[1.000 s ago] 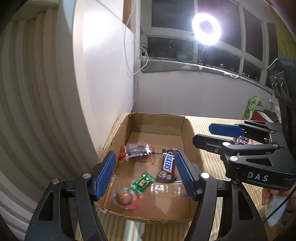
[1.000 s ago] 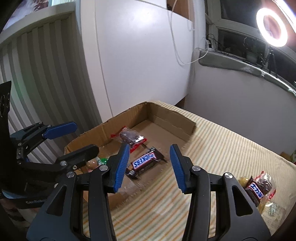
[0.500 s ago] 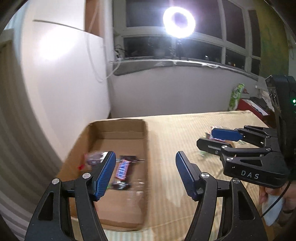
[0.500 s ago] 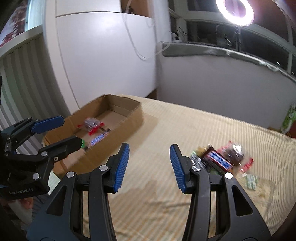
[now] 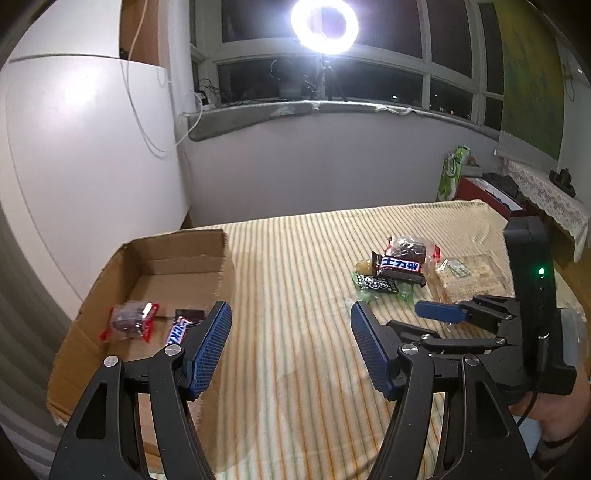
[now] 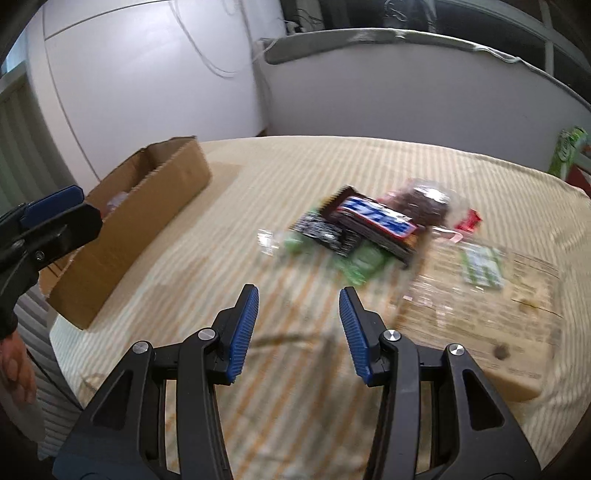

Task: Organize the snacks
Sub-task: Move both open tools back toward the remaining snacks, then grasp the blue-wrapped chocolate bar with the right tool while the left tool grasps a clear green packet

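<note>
A cardboard box (image 5: 110, 269) stands at the left of the striped table; it also shows in the right wrist view (image 6: 147, 206). In it lie a red-ended dark candy pack (image 5: 129, 319) and a Snickers bar (image 5: 181, 326). A pile of snacks lies to the right: a Snickers bar (image 5: 400, 266) (image 6: 376, 218), a dark clear-wrapped pack (image 5: 408, 246) (image 6: 424, 199), a green packet (image 5: 380, 286) (image 6: 354, 258) and a clear tray of biscuits (image 5: 469, 277) (image 6: 480, 295). My left gripper (image 5: 291, 347) is open and empty beside the box. My right gripper (image 6: 297, 325) is open and empty, just short of the pile.
A white wall panel (image 5: 92, 147) stands behind the box. A green bag (image 5: 452, 170) and a red box (image 5: 487, 192) sit beyond the table's far right edge. A ring light (image 5: 324, 26) shines above the window sill.
Both grippers have swung right, away from the box and toward the snack pile. The right gripper has come close to the pile. Both stay open and empty.
</note>
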Available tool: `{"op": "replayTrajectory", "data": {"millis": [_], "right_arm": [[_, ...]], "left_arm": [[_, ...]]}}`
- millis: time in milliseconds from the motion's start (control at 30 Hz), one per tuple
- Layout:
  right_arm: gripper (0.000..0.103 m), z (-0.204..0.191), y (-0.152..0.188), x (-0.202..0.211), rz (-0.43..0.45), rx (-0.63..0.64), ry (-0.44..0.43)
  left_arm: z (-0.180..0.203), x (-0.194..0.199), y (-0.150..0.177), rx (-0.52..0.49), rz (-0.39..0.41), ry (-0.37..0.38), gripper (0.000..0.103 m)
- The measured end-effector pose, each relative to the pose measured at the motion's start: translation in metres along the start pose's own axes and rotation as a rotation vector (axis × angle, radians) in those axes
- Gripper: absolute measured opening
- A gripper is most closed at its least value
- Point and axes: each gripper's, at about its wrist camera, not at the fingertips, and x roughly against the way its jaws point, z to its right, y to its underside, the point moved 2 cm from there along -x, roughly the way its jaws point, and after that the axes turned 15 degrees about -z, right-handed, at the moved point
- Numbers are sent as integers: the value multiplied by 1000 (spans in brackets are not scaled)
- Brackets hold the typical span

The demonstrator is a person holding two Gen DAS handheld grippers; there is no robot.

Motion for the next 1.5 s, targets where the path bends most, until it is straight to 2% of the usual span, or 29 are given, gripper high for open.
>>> {"op": "replayTrajectory", "data": {"millis": [167, 433, 633, 833, 967, 1167, 1200, 1233, 1333, 1500], "right_arm": [[48, 12, 8, 7, 3, -12, 28], [48, 50, 13, 19, -4, -79, 124], [48, 37, -18, 17, 9, 53, 141], [48, 40, -52, 1, -31, 125, 99], [48, 40, -58, -15, -75, 169, 100], [48, 44, -64, -26, -83, 182, 92], [47, 44, -64, -27, -85, 182, 90], [44, 43, -63, -27, -88, 186, 90], [40, 41, -61, -26, -91, 205, 103], [38, 38, -62, -24, -105, 237, 96]], "left_arm": [[9, -9, 2, -9, -18, 15, 67], [18, -22, -1, -19, -45, 56, 67], [36, -50, -9, -26, -88, 129, 67], [43, -91, -15, -15, -166, 146, 67], [42, -108, -19, 10, -213, 157, 67], [46, -115, -25, -2, -233, 171, 66], [48, -117, -26, -10, -236, 169, 65], [50, -118, -28, -16, -238, 169, 54], [52, -122, -31, -37, -244, 159, 29], [53, -118, -26, -77, -239, 183, 23]]}}
